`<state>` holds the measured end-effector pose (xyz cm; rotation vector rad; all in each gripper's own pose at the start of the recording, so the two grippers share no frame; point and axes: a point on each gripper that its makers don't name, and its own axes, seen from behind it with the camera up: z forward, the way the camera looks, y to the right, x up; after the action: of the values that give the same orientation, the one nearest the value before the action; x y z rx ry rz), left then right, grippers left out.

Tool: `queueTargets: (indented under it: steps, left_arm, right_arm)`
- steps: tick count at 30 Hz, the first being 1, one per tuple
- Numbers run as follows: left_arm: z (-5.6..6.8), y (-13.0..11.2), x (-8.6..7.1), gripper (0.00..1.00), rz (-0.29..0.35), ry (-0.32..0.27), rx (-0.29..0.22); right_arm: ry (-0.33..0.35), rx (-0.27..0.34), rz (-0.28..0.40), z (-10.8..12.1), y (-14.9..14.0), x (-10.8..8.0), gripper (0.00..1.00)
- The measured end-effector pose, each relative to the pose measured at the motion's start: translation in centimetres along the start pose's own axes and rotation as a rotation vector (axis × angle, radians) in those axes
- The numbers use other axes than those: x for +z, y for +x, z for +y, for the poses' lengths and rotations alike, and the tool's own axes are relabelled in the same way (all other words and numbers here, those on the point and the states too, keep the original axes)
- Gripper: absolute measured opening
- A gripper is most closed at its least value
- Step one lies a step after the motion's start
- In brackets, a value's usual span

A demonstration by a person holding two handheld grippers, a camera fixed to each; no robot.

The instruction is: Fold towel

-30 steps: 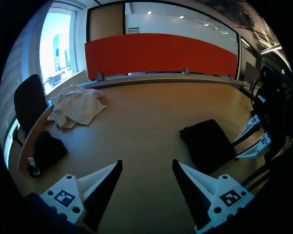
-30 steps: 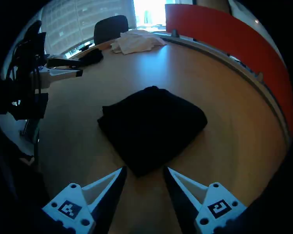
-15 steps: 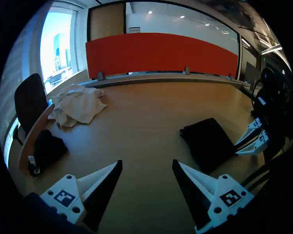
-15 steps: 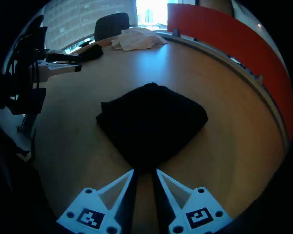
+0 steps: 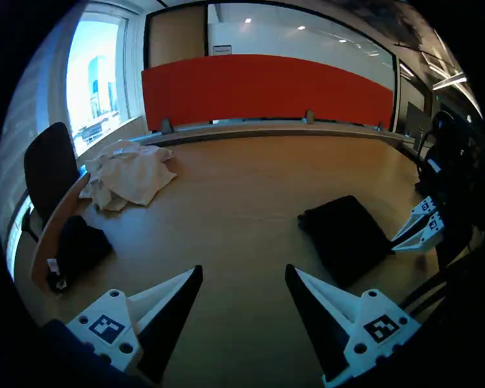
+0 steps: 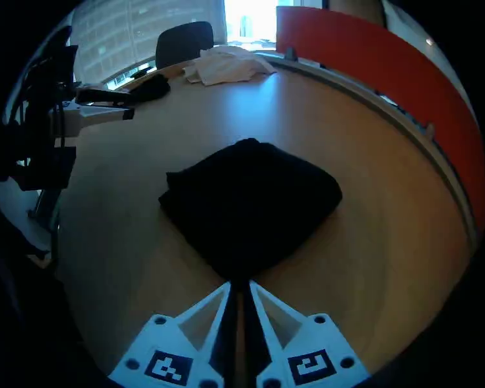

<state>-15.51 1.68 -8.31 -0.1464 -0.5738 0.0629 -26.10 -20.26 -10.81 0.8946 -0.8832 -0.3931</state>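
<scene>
In the left gripper view, the left gripper [image 5: 242,299] hangs low over the wooden surface [image 5: 242,187] with its fingers wide apart and nothing between them. The black towel [image 5: 343,234] lies flat on the surface ahead and to the right, already folded into a thick, squarish pad. At its far right corner sits the right gripper [image 5: 395,244], its tips against the cloth. A crumpled pale cloth [image 5: 129,174] lies well apart at the back left. A dark bundle [image 5: 77,249] rests near the left edge beside a chair [image 5: 48,165], and a red divider [image 5: 268,87] runs along the back. In the right gripper view, the right gripper [image 6: 240,294] has its fingers drawn almost together on the towel's [image 6: 252,200] near corner. The point of that corner runs in between the tips, so it appears pinched, though dark cloth and dark pads merge there. The left gripper [image 6: 131,107] shows off to the left, well apart from the towel. The towel looks soft, limp and fairly light, several layers deep with rounded, puffy edges. It would likely sag and slip open if lifted by one corner alone. A pinch should take in all layers at a corner, and a second hold on the neighbouring corner would keep that edge taut. The smooth surface probably lets the pad slide rather than stay put when tugged.
</scene>
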Motion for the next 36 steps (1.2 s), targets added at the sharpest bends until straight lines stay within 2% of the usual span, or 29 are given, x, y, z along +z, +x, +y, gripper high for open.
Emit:
queueTargets:
  steps: [6, 12, 25, 36]
  left_arm:
    - [0.1, 0.0, 0.0, 0.94, 0.001, -0.001, 0.0]
    - [0.0, 0.1, -0.1, 0.94, 0.006, -0.001, -0.001]
    - [0.1, 0.8, -0.4, 0.94, 0.028, -0.002, -0.008]
    - [0.2, 1.7, -0.6, 0.94, 0.047, -0.009, -0.004]
  right_arm:
    - [0.004, -0.005, 0.014, 0.0, 0.5, -0.4, 0.07]
    - [-0.01, -0.019, 0.054, 0.4, 2.4, -1.3, 0.07]
    - [-0.042, -0.054, 0.164, 1.8, 8.9, -4.4, 0.07]
    - [-0.084, -0.066, 0.264, 3.3, 14.9, -8.2, 0.07]
